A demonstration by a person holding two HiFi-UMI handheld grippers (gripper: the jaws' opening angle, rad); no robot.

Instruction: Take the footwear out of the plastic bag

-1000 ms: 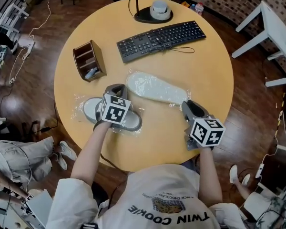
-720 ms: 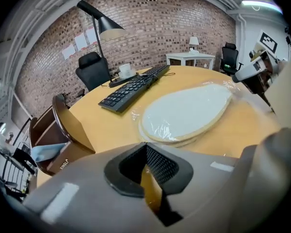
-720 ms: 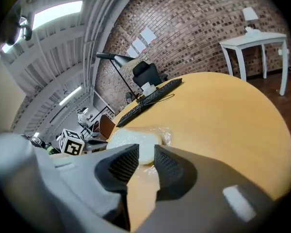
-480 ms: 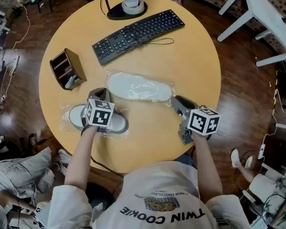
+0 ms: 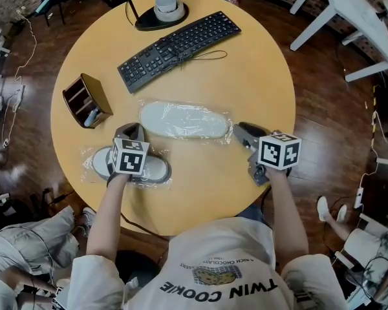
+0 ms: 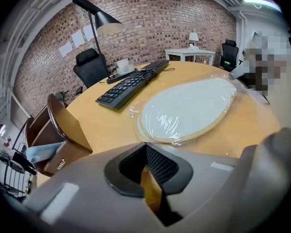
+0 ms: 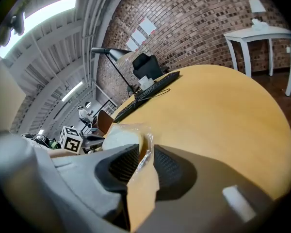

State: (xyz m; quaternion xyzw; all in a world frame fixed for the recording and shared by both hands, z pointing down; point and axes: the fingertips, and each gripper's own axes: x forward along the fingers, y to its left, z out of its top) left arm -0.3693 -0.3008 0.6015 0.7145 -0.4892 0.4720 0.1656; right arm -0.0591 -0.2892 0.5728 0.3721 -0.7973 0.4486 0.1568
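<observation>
Right tool [image 7: 145,152] [image 5: 243,132]: jaws a narrow gap apart, not clamped; the crinkled edge of a clear plastic bag [image 7: 146,139] [image 5: 225,123] lay in the gap. The tool pointed along the table at the bag's right end.

White flat slipper [image 5: 181,120] [image 6: 189,108] [image 7: 119,137]: sealed inside that clear plastic bag, lying lengthwise near the middle of the round light-wood table [image 5: 246,76], sole side up as far as could be told.

Left tool [image 6: 145,147] [image 5: 130,134]: jaws clenched, tips meeting, nothing seen between them. It hung over a second slipper, grey-edged with a white insole [image 5: 154,170], which was wrapped in its own clear film and lay near the table's front-left edge, just beside the first bag.

Brown wooden desk organiser [image 5: 84,99] [image 6: 53,130]: at the table's left, well apart from both bags.

Black computer keyboard [image 5: 178,41] [image 6: 131,84]: at the far side, set diagonally.

Black lamp base [image 5: 161,15]: beyond the keyboard, carrying a pale round object.

White side table [image 5: 349,11]: on the dark wooden floor at the far right.
</observation>
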